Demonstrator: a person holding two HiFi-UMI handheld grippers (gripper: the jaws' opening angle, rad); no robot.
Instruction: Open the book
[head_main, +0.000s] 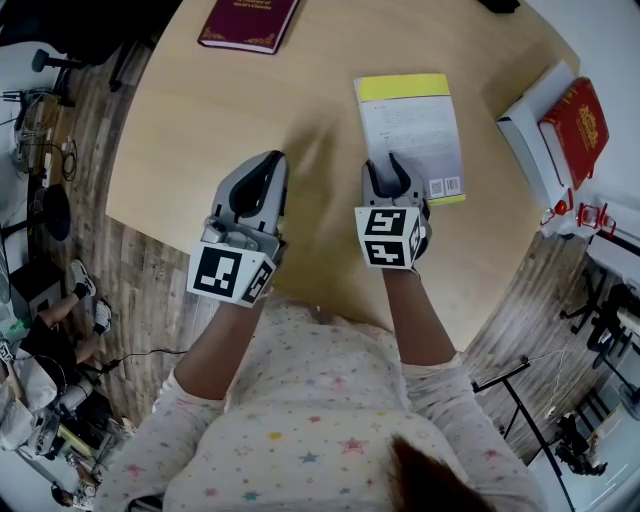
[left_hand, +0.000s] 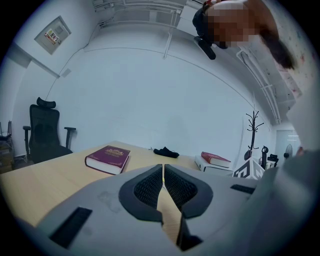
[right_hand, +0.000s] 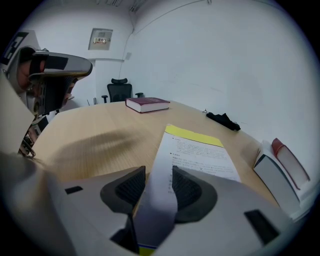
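Closest to us is the person's pale top dotted with coloured stars (head_main: 300, 420). Its sleeves run forward to the two hand-held tools.

The left tongs (left_hand: 163, 167) are pressed together, their ribbed black pads meeting along a thin line with nothing caught in them. They point almost level over the pale round wooden desk (head_main: 250, 100).

The right tongs (right_hand: 159, 170) tilt down toward the desk with their pads spread. The near left corner of the white paperback book with yellow bands at both ends (head_main: 410, 130) shows in the gap between them. We cannot tell whether either pad touches the cover. The paperback lies flat and unopened, stretching away from the right tongs, with a barcode at its near right corner.

Well ahead of the left tongs, by the far edge of the desk, rests a thick maroon hardback with gold decoration (head_main: 248, 22). Off to the right of the right tongs, a red hardback (head_main: 575, 125) lies on a white box (head_main: 520, 125). Beyond the paperback, far ahead of the right tongs, sits a small black thing (right_hand: 223, 120) we cannot identify. A black office chair (left_hand: 45, 132) stands past the desk, to the left of the left tongs.
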